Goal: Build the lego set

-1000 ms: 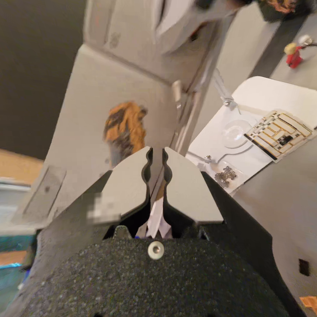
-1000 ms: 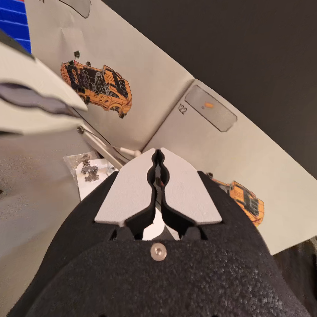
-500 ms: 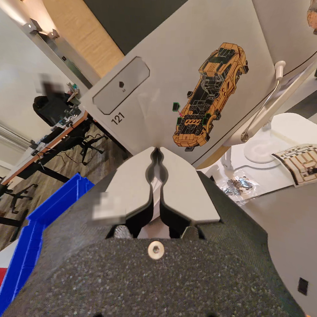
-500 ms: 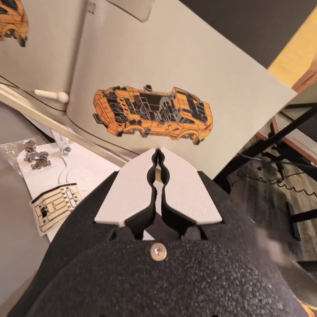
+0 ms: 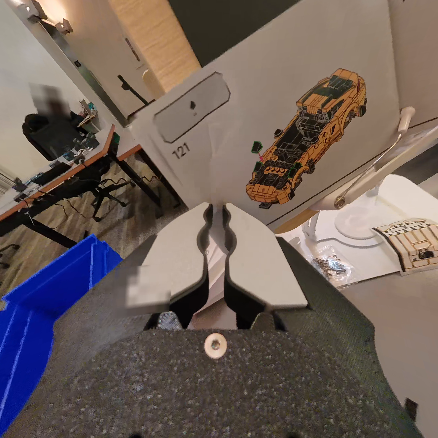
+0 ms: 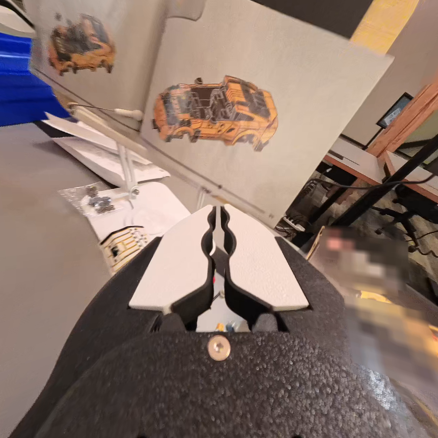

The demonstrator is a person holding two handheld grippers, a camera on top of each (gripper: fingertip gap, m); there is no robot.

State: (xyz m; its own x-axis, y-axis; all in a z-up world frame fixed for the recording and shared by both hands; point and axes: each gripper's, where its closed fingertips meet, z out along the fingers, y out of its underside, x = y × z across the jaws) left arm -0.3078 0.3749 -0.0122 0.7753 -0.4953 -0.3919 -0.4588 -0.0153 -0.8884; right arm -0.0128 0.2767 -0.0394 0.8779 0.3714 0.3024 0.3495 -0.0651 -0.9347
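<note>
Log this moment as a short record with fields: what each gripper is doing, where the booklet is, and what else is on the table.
left gripper: jaws nearly closed, pinching the bottom edge of the instruction booklet
right gripper: jaws nearly closed at the booklet's lower edge; contact unclear
booklet position: open, upright on a stand, pages showing an orange car
table: grey, carrying a clear bag of small dark parts, a sticker sheet and a blue bin
build progress: no assembled model visible
image quality: right wrist view blurred
</note>
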